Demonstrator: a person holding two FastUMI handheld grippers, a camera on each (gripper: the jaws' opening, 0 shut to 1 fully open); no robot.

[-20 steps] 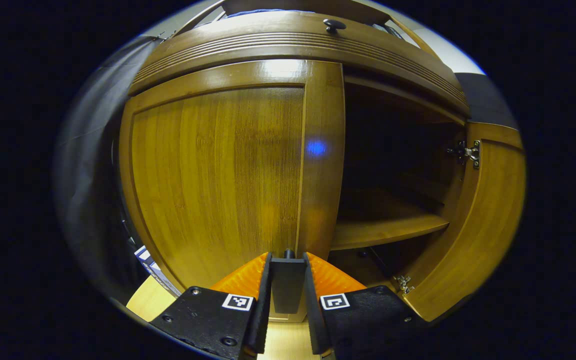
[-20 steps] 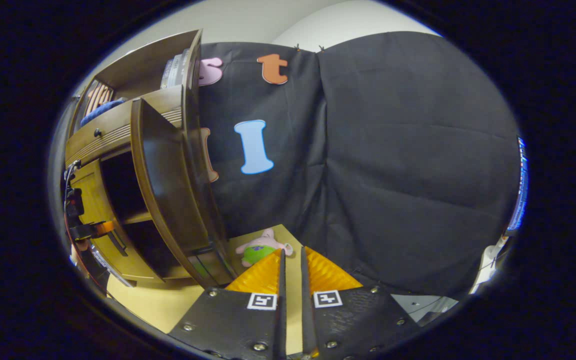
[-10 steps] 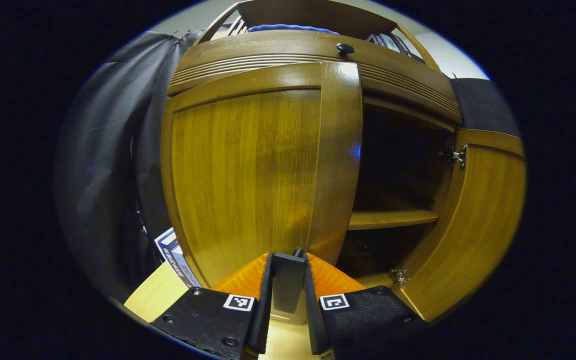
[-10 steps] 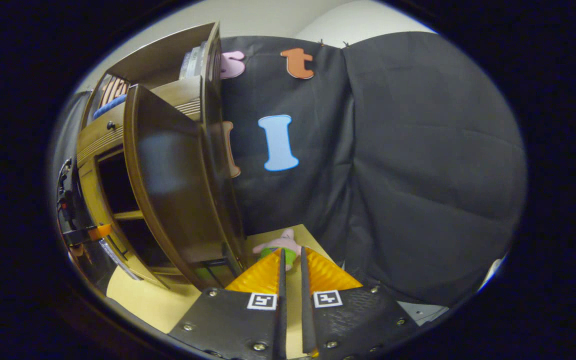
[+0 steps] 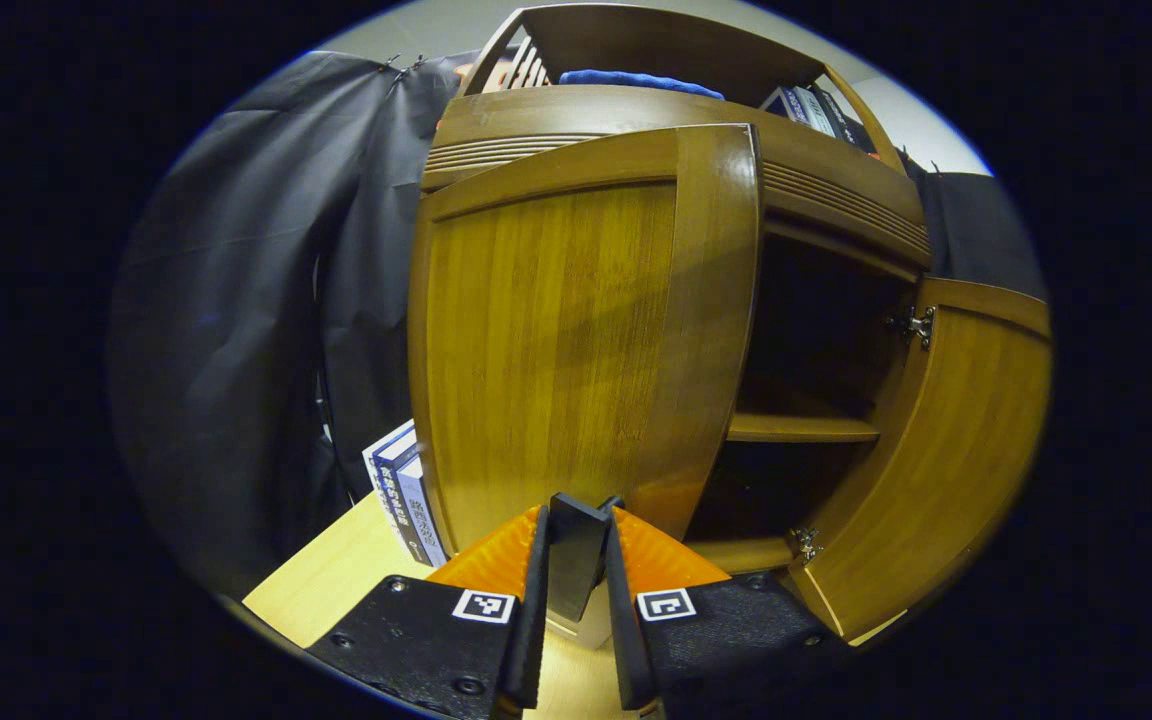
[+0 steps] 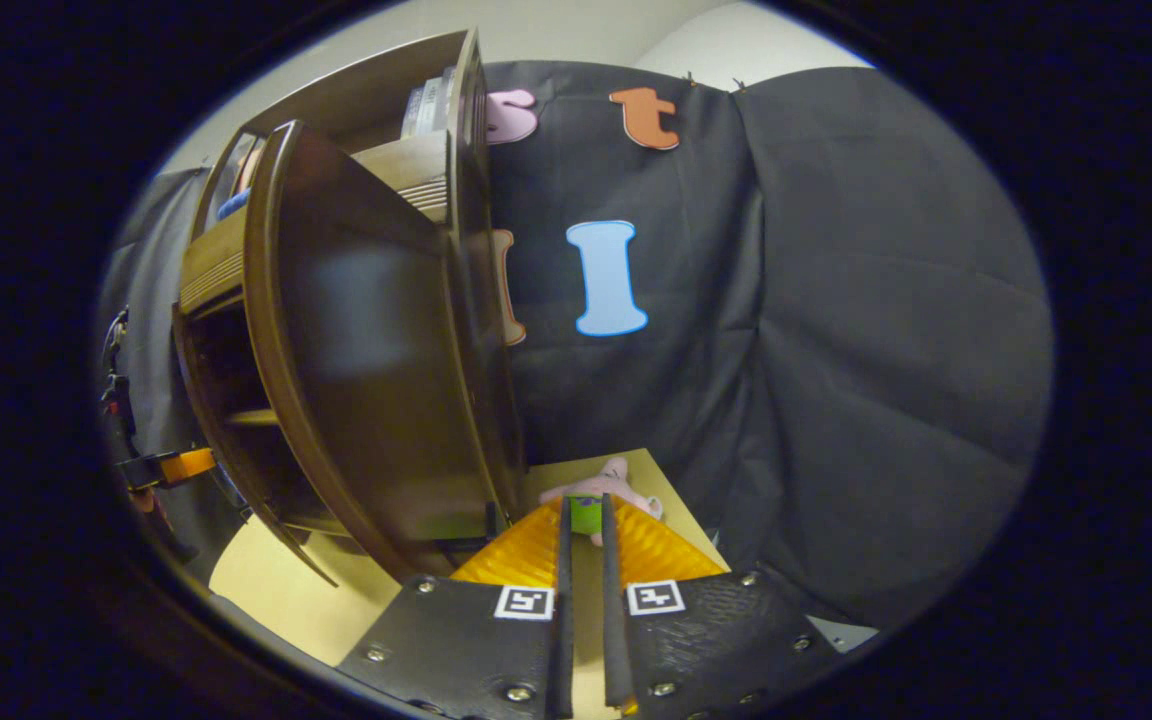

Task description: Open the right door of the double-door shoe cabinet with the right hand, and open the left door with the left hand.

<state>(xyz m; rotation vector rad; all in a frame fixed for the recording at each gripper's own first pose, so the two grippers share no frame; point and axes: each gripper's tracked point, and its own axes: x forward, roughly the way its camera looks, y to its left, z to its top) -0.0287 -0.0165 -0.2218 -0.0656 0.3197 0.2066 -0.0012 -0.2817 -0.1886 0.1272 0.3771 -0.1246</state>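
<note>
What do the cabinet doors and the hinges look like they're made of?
Left door and right door: wood or wood veneer, judging by the straight vertical grain; glossy lacquer, with glare along the frame. Hinges: bright silvery metal, probably plated steel.

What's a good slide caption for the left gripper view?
Left gripper pulls the cabinet's left door by its handle; right door stands open.

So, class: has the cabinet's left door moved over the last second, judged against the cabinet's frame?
Yes. The left door has swung further out from the cabinet frame, pulled by the left gripper shut on its handle, exposing more of the shelf.
</note>
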